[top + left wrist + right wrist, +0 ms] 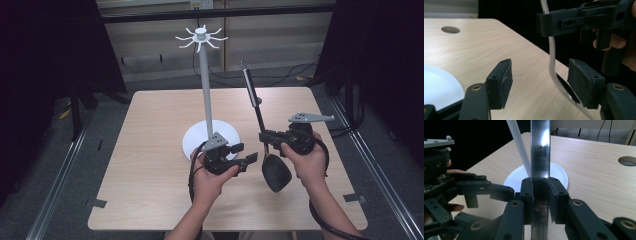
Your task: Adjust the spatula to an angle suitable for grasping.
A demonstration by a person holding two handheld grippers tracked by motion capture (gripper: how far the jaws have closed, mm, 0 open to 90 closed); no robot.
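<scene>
High view shows a black ladle [270, 150] held upright-ish over the near right part of the table [150, 165], its dark bowl low and close to the near edge, its long handle slanting up and away toward the far edge, with the shiny metal end uppermost. The right gripper [265, 136] is clenched on the handle just above the bowl; in the right gripper view the two pads [555, 200] press flat on the chrome shaft [540, 157], so the ladle hangs from that grip alone. Holding it low on the handle probably leaves the top end, where a hanging hole would be, free to meet a hook. The left gripper [247, 152] sits just beside the ladle's bowl, to its left, jaws parted; in the left gripper view the thin neck of the ladle [552, 62] passes between its pads [585, 82] without either one pressing on it, so it grasps nothing yet. It seems placed to steady or take over the lower part. Behind the left hand [212, 177], toward the middle of the table, stands a white rack [205, 95] on a round base [197, 140], its pole rising to a ring of curved hooks [201, 37], the likely place for the ladle.
</scene>
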